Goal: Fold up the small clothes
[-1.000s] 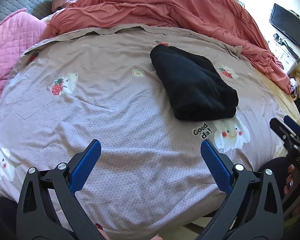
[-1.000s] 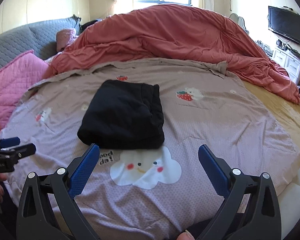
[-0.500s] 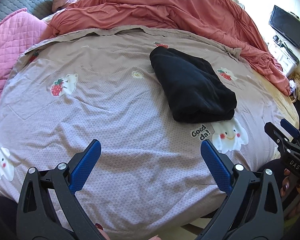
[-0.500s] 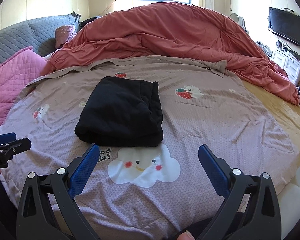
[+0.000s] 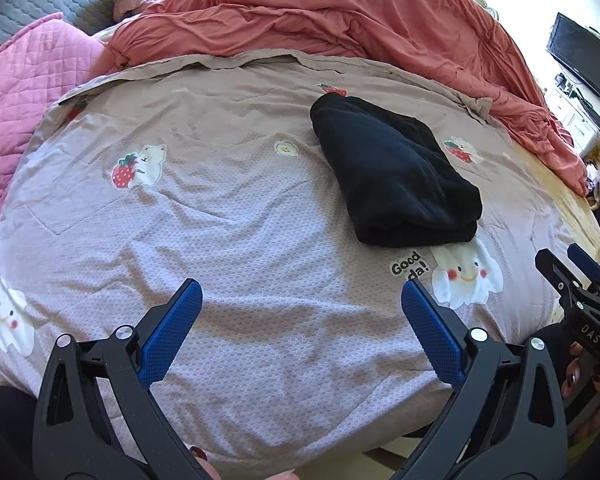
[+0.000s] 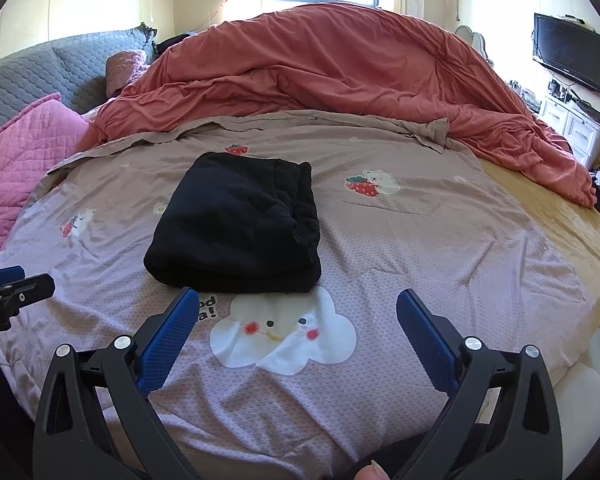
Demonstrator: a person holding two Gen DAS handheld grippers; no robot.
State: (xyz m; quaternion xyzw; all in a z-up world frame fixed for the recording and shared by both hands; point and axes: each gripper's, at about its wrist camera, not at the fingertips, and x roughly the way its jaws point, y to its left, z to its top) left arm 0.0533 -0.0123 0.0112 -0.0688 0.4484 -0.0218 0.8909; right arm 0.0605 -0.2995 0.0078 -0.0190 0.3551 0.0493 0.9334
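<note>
A black garment (image 5: 396, 176) lies folded into a compact bundle on the mauve cartoon-print bed sheet (image 5: 220, 208). It also shows in the right wrist view (image 6: 240, 224), just beyond the "Good da!" print. My left gripper (image 5: 302, 294) is open and empty, low over the sheet, left of and nearer than the bundle. My right gripper (image 6: 298, 302) is open and empty, held over the cloud print just in front of the bundle. Neither gripper touches the garment. The right gripper also shows at the right edge of the left wrist view (image 5: 576, 276).
A rumpled salmon duvet (image 6: 340, 72) is heaped across the far half of the bed. A pink quilted pillow (image 6: 16, 160) lies at the left, with a grey headboard (image 6: 40, 68) behind. A TV (image 6: 568, 52) and white drawers (image 6: 576, 128) stand at the right.
Both grippers have drawn back slightly toward the bed's near edge, still open. The folded black garment has not moved.
</note>
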